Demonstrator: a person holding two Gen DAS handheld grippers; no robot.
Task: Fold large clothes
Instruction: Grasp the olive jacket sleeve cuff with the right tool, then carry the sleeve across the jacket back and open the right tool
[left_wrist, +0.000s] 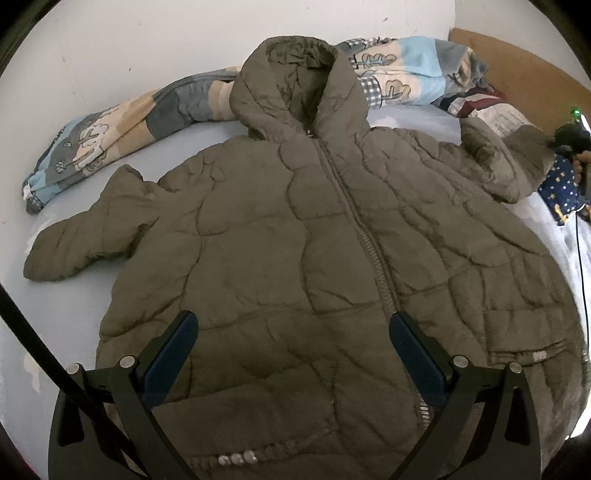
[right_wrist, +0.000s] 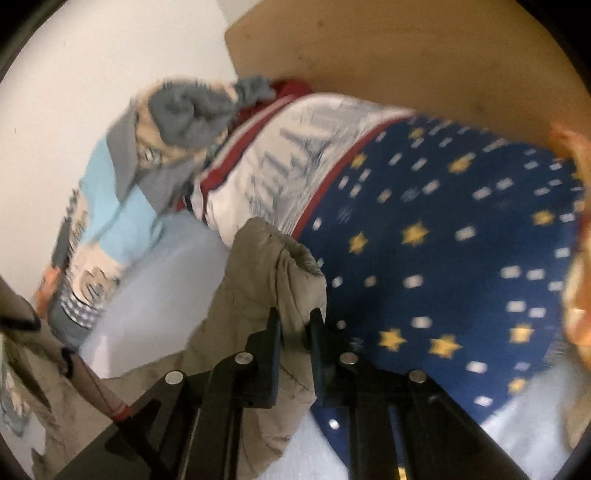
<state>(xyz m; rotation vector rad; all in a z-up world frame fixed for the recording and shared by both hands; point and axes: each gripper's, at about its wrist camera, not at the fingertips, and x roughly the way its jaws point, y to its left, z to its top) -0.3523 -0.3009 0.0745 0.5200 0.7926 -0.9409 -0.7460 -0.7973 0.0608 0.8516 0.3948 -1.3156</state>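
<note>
An olive quilted hooded jacket (left_wrist: 314, 240) lies face up, zipped, on a pale blue bed sheet (left_wrist: 22, 332). Its hood points to the far wall. Its left sleeve (left_wrist: 85, 236) lies bent on the sheet. My left gripper (left_wrist: 293, 332) is open and empty, hovering above the jacket's lower front. My right gripper (right_wrist: 295, 325) is shut on the cuff of the jacket's right sleeve (right_wrist: 273, 266) and holds it lifted; it also shows at the right edge of the left wrist view (left_wrist: 570, 138).
A patterned blanket in blue, grey and beige (left_wrist: 122, 129) lies along the white wall behind the hood. A navy star-print pillow (right_wrist: 443, 240) and a white and red one (right_wrist: 273, 158) lie at the right. A brown headboard (right_wrist: 406, 48) stands behind them.
</note>
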